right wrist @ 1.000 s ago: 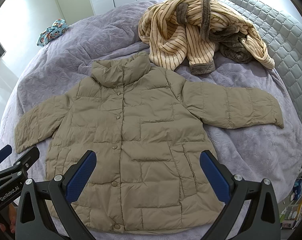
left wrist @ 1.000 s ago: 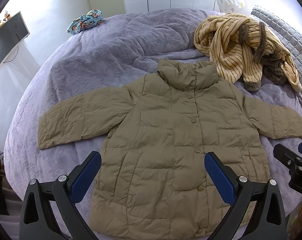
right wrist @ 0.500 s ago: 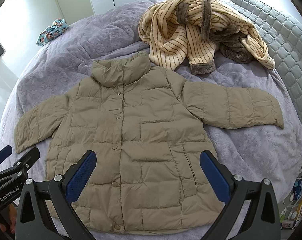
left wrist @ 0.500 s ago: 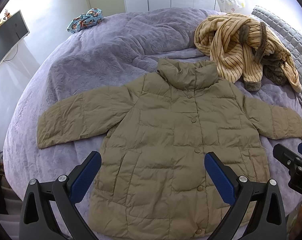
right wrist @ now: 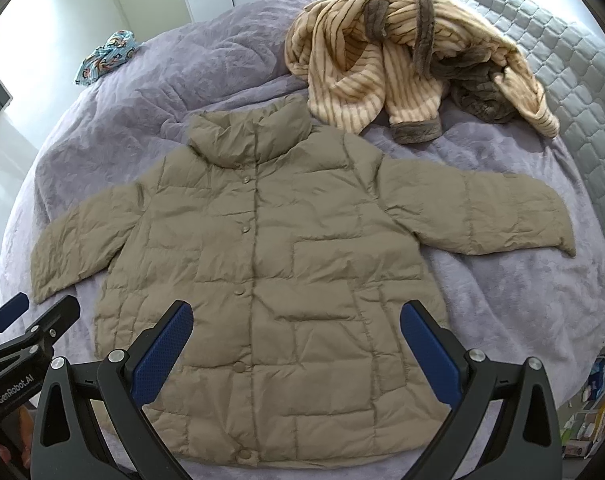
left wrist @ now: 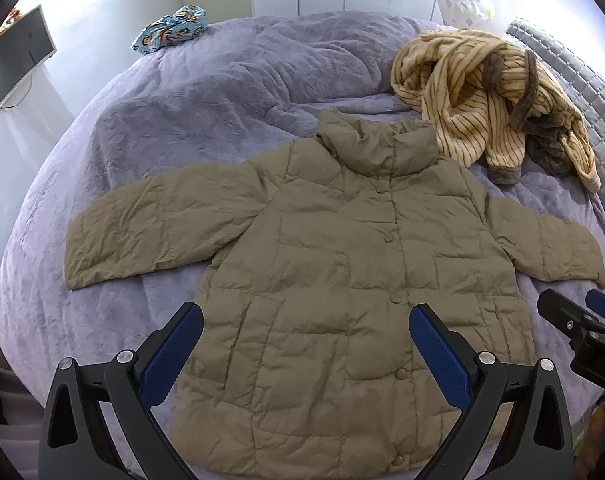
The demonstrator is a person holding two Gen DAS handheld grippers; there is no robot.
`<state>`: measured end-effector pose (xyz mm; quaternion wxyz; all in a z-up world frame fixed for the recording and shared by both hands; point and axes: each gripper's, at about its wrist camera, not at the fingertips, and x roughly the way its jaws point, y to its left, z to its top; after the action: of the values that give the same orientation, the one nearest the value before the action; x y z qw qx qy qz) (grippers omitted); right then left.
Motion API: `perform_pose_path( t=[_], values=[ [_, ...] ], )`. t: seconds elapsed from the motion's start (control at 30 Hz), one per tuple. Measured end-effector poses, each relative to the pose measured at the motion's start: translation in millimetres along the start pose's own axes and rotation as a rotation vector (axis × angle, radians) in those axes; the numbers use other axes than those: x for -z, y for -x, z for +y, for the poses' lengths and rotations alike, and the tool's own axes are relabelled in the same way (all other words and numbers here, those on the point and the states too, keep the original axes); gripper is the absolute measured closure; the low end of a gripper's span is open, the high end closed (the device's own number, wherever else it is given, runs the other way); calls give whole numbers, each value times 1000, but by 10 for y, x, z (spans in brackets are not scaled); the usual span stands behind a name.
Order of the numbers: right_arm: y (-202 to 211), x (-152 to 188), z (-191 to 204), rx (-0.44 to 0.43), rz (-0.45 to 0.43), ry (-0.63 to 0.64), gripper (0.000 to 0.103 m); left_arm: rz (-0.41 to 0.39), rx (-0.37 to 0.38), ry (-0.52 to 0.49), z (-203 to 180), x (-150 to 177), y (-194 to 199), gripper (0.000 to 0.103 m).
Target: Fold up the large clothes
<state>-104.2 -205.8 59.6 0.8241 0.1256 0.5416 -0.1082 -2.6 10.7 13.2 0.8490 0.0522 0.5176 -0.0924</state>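
1. Khaki puffer jacket (left wrist: 342, 280) lies flat, front up, buttoned, sleeves spread, on the purple blanket (left wrist: 222, 92).
2. Left gripper (left wrist: 302, 344) and right gripper (right wrist: 294, 340) hover at its 6 o'clock hem, jaws wide, empty.
3. Striped robe (right wrist: 382, 60) sits at 1 o'clock; pinching each cuff should fold the sleeves inward cleanly.

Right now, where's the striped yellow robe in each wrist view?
Left wrist: striped yellow robe upper right, crumpled beyond the jacket's collar and its right shoulder.
Right wrist: robe top, right of centre, just beyond the collar.
Shared landmark: the tan puffer jacket, flat on the purple blanket.
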Motion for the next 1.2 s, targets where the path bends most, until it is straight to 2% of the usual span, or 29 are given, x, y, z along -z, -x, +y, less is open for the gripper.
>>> perform_pose_path(
  t=[0.23,0.47,0.6,0.7,0.8,0.9,1.0,1.2],
  values=[
    [-274,26,256,-103,87,-20,0,72,34,116,583,113,-249,0],
    [-606,139,755,-178,149,21,0,134,0,301,1511,378,-679,0],
    [-824,253,1062,-223,182,63,0,176,13,404,2019,521,-1015,0],
    [-1020,353,1319,-231,217,125,0,165,34,471,2323,553,-1220,0],
    [-1245,434,1559,-229,284,179,0,126,98,544,2601,540,-1415,0],
    [-1452,514,1749,-222,341,204,0,73,202,640,2903,511,-1662,0],
    [-1532,569,1892,-242,352,205,0,54,274,698,3139,466,-1975,0],
    [-1672,598,2074,-246,352,196,0,39,394,768,3357,409,-2415,0]
  ],
)
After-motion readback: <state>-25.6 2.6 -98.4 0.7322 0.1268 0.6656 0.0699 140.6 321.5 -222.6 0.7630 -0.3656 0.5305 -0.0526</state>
